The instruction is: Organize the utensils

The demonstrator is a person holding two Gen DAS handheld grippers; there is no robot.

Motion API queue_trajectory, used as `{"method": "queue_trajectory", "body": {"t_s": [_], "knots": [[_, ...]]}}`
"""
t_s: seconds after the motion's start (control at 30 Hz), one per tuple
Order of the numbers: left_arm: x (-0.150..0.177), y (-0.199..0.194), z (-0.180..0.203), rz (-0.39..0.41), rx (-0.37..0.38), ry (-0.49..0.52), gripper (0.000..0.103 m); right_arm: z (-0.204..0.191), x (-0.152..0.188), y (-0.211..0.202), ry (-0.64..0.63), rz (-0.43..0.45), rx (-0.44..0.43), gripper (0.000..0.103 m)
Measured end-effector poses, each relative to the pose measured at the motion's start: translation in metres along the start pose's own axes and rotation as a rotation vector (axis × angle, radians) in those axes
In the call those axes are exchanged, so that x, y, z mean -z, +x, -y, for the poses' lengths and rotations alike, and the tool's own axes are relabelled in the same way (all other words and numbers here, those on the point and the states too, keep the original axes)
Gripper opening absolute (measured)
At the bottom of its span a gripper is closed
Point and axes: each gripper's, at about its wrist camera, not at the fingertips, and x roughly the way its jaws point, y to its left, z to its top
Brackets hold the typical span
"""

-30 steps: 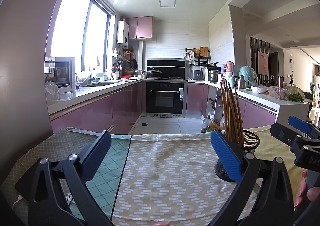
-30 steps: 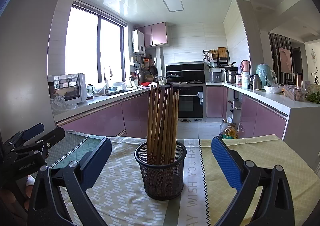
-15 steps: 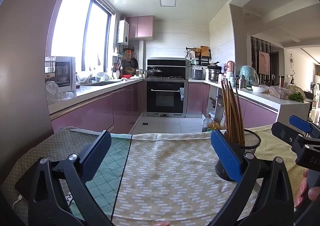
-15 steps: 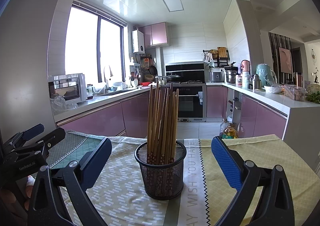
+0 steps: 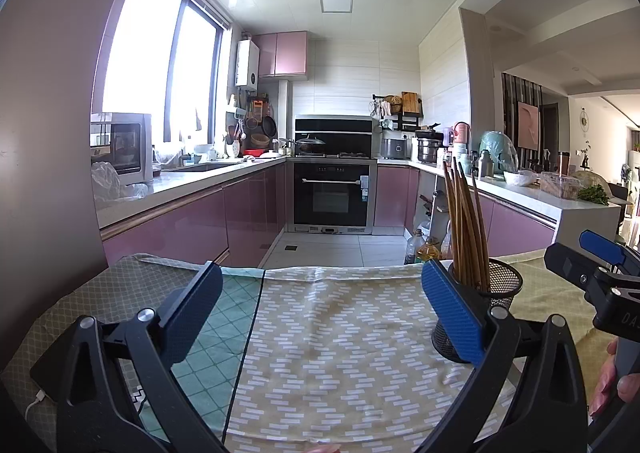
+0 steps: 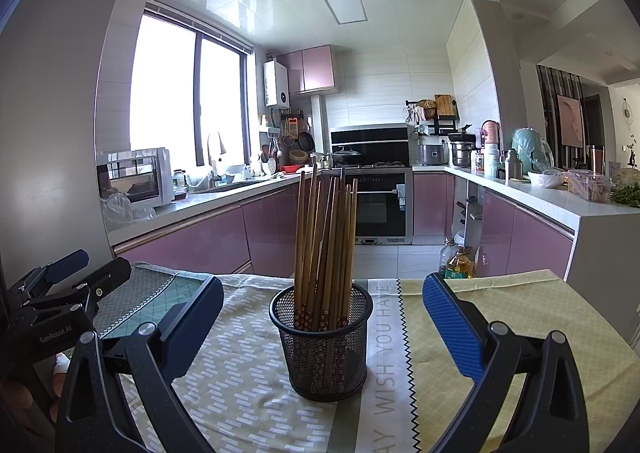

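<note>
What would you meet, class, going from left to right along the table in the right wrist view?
Left gripper → green checked cloth → mesh holder of chopsticks → strip printed with words → yellow cloth.

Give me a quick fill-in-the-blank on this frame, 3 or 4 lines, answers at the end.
1. The chopsticks stand upright in a black ____ cup.
2. The right tool has its jaws ____, with the cup between them but untouched.
3. The left tool is open over the patterned ____, holding nothing.
4. In the left wrist view, the cup sits to the ____ of the left tool.

Answers: mesh; open; cloth; right
</note>
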Motion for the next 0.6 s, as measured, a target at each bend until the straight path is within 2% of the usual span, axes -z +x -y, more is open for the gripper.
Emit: {"method": "queue_trajectory", "body": {"t_s": [0.6], "knots": [[0.0015,0.0012,-0.0025,-0.006,0.001,0.001,0.098,-0.0004,-0.0003,-0.0001,0.002,0.002,0.000,0.096]]}}
